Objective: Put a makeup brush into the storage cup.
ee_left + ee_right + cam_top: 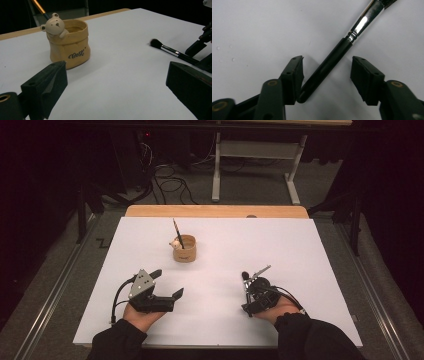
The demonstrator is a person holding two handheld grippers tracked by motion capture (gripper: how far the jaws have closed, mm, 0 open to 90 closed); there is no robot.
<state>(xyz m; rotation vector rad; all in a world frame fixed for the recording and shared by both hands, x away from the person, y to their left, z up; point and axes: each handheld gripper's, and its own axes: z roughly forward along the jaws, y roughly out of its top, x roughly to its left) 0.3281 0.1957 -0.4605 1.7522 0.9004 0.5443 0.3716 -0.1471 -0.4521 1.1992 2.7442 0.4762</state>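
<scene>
One brush (177,233) stands in the cup (184,248); the second brush (332,61) lies on the bench (300,250) between the half-open right gripper (326,75), ungrasped, while the left gripper (169,284) rests wide open and empty.

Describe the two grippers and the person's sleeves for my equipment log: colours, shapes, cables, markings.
Both are black. The left gripper carries a grey three-cornered plate dotted with small holes, and a black cable loops from its back. The right gripper has thin silvery metal parts on top and black cables at its side. Jaws are chunky black blocks with brass-coloured pivot rings. Both sleeves are dark, probably black.
</scene>
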